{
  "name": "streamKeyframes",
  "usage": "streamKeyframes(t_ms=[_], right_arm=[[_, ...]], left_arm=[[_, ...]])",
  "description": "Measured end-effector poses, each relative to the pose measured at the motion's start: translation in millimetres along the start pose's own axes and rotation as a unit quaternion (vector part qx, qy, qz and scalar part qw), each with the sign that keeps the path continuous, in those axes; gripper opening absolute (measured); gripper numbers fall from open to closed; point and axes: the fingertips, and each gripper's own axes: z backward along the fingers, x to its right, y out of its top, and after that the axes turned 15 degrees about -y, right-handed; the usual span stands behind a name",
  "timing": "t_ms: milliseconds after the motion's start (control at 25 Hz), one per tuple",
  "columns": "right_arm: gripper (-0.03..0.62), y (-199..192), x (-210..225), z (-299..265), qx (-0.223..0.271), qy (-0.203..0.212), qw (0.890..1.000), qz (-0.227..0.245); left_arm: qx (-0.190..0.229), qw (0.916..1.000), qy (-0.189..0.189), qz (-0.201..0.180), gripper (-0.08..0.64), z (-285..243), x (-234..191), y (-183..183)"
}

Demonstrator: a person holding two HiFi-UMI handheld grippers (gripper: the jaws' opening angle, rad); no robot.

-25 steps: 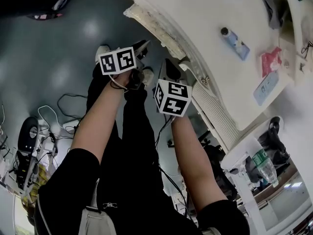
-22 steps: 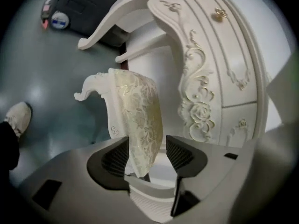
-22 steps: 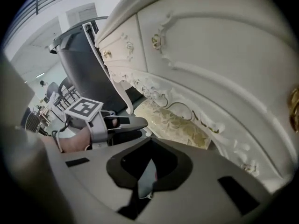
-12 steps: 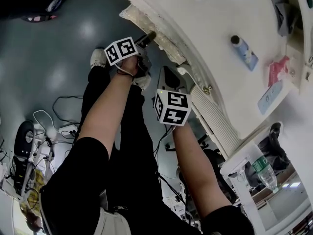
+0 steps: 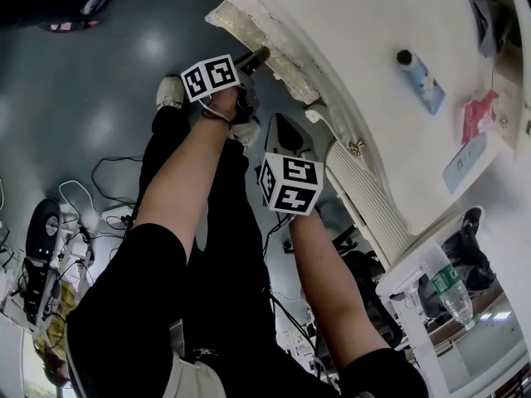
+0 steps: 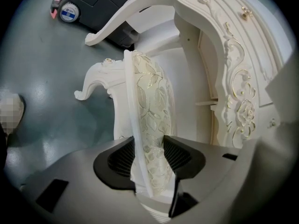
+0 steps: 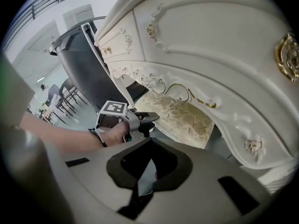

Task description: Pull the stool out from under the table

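1. Reaching forward since a second ago, the left gripper [image 6: 148, 158] has gone from above the person's knees to the front edge of the stool [image 6: 149, 101]. The right gripper [image 7: 150, 164] has hardly shifted.
2. The stool is tucked under the bench [image 5: 365, 48], its gold-patterned seat below the carved apron and one curled leg on the floor [image 5: 99, 98].
3. In the left gripper view the jaws are closing on the seat's piped edge. The cushion fills the gap and both pads appear to press on it.
4. The right gripper hangs back just short of the bench, its jaws pressed together with nothing between them.
5. The step in hand appears to be taking a grip on the seat; the pull itself looks not yet begun.
6. The next move probably calls for a firm pinch on the padded rim, then a steady, level draw toward the person. That would let the legs slide on the floor without the seat catching the apron. The soft cushion may slip from the pads if tugged sharply.
7. Containers:
   - A small dark-capped bottle [image 5: 419, 80] lies on the bench top; its contents cannot be made out.
   - A clear water bottle [image 5: 452, 293] stands lower right; its fill level is unclear.
   - The bench drawers [image 7: 210, 36] are closed.
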Motion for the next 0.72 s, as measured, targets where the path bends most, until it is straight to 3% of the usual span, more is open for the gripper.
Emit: streamKeyframes(t_ms=[80,120,200,320,440,520,600,720], right_arm=[[0.008,-1.2,-3.3,1.2,0.000,0.004,1.000,0.000],[0.008,-0.5,-4.5,1.4,0.000,0.005,1.000,0.000],[0.008,1.9,-6.3,0.5,0.002,0.007,1.000,0.000],[0.008,4.9,-8.3,-2.5,0.002,0.007,1.000,-0.005],[0.008,6.7,-10.9,-3.6,0.002,0.007,1.000,-0.012],[0.008,3.6,-13.1,-2.8,0.000,0.008,1.000,-0.014],[0.008,-2.2,-13.6,-2.6,-0.005,0.009,1.000,-0.014],[0.008,-10.7,-10.4,-3.6,-0.014,0.007,1.000,-0.013]], left_arm=[[-0.007,0.9998,0.003,-0.020,0.173,5.0,4.4,-0.1],[-0.011,0.9994,0.004,-0.033,0.088,8.0,7.6,-0.1],[-0.014,0.9989,0.005,-0.044,0.026,14.6,10.6,0.1],[-0.014,0.9995,0.010,-0.028,0.005,21.6,3.8,-0.6],[0.002,0.9995,0.029,0.016,0.005,29.0,-14.5,3.5],[0.016,0.9991,-0.001,0.038,0.067,29.6,-13.0,5.8],[0.018,0.9974,-0.053,0.046,0.216,23.4,1.4,3.6],[0.007,0.9966,-0.071,0.040,0.270,11.1,10.8,-4.5]])
